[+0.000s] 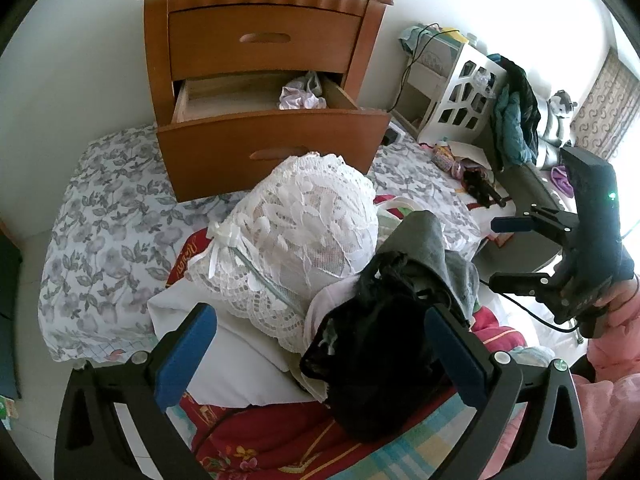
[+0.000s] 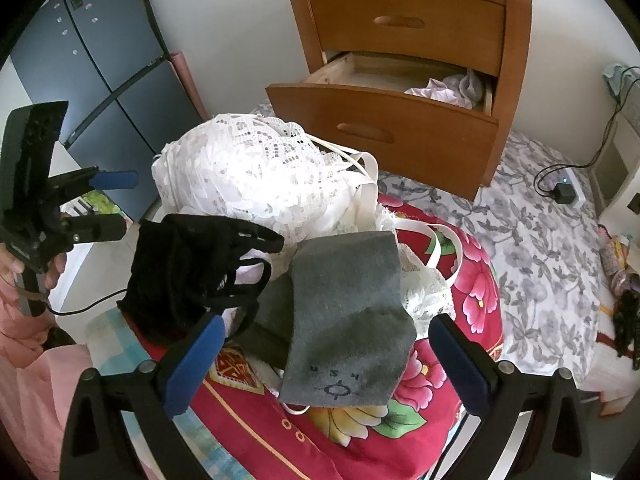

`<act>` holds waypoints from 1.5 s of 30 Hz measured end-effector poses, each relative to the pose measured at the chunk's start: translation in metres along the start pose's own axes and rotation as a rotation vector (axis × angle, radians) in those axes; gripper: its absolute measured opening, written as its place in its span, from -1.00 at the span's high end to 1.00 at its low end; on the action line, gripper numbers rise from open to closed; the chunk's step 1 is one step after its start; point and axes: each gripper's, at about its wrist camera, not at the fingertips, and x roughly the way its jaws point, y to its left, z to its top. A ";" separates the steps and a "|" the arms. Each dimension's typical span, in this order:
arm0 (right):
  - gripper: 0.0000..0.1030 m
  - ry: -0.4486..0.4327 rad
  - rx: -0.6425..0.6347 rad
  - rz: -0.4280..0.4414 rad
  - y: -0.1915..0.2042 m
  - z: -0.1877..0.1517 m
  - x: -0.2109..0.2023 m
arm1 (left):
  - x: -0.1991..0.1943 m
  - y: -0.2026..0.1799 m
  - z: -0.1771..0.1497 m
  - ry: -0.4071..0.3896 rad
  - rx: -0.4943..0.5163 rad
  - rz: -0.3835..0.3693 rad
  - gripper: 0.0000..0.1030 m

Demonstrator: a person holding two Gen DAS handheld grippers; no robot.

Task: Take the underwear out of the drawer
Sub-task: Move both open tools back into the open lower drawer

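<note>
Two garments left: a crumpled pale lilac underwear piece (image 1: 298, 100) and a greyish one (image 1: 314, 82) beside it lie at the right end of the open lower wooden drawer (image 1: 272, 148), at twelve o'clock in the left wrist view.
Garments already out: a white lace bra (image 1: 304, 236), a black underwear piece (image 1: 372, 360) and a grey knit garment with a small face print (image 2: 352, 320) lie heaped on a red floral quilt (image 2: 472, 280), at the centre of both views.
Left gripper (image 1: 320, 348): blue-padded fingers spread wide, holding nothing; the black piece lies between them, against the right pad.
Right gripper (image 2: 326, 364): fingers likewise wide apart and empty, hovering over the grey garment.
Cabinet: a brown wooden nightstand (image 1: 256, 40) stands on a grey-flowered bedsheet (image 1: 100, 220); its upper drawer (image 1: 264, 40) is closed.
Progress: judging by the heap, most of the task looks done; the pieces in the drawer remain.
Next need: probably a reach toward twelve o'clock into the drawer's right end.
Person: a pink sleeve (image 1: 608, 400) shows at four o'clock.
</note>
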 end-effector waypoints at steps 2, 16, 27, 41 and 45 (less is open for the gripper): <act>-1.00 -0.004 0.005 -0.002 -0.002 0.002 -0.001 | -0.005 0.000 0.004 -0.013 0.011 0.004 -1.00; -1.00 -0.146 -0.018 -0.088 -0.016 0.080 -0.053 | -0.050 0.022 0.101 -0.200 -0.045 0.087 -1.00; -1.00 -0.122 0.071 -0.110 -0.062 0.142 -0.019 | -0.007 0.069 0.159 -0.245 -0.127 0.130 -1.00; -1.00 -0.090 0.177 -0.096 -0.122 0.216 0.034 | 0.077 0.105 0.227 -0.058 -0.219 0.170 -1.00; -1.00 -0.079 0.203 -0.101 -0.137 0.236 0.047 | 0.107 0.106 0.244 -0.008 -0.235 0.162 -1.00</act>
